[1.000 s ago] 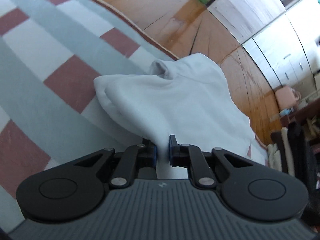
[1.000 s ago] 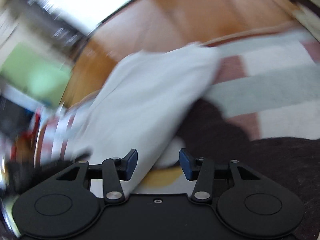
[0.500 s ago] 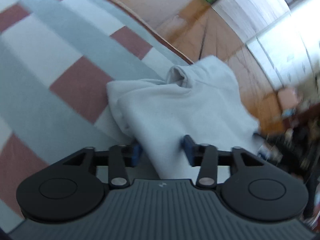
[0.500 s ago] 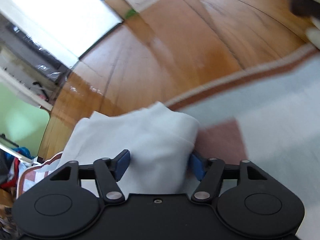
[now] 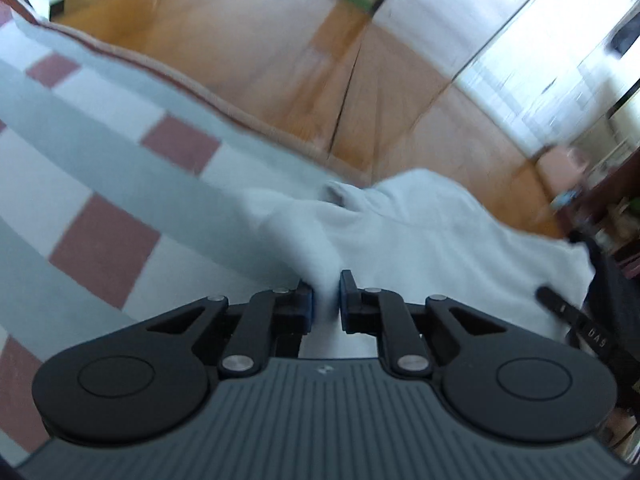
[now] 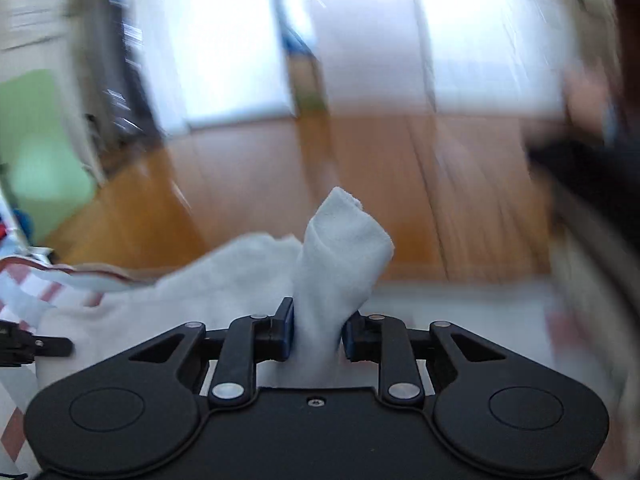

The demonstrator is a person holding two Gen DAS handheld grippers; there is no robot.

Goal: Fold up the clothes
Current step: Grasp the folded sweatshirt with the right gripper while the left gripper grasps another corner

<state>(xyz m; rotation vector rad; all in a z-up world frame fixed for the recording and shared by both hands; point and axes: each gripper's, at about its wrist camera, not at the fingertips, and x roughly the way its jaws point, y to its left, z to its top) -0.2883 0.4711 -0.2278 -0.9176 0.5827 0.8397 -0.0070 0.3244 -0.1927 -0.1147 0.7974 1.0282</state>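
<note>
Left claw (image 5: 325,294) and right claw (image 6: 318,330) each pinch a bunched fold of fabric.

We are in a lived-in home, as the glossy wooden floor (image 5: 280,60), the checked grey, white and red rug (image 5: 100,184) spread over it, the white cupboard doors (image 5: 560,92) along the wall and the bright windows (image 6: 224,40) beyond the floorboards all show.
</note>
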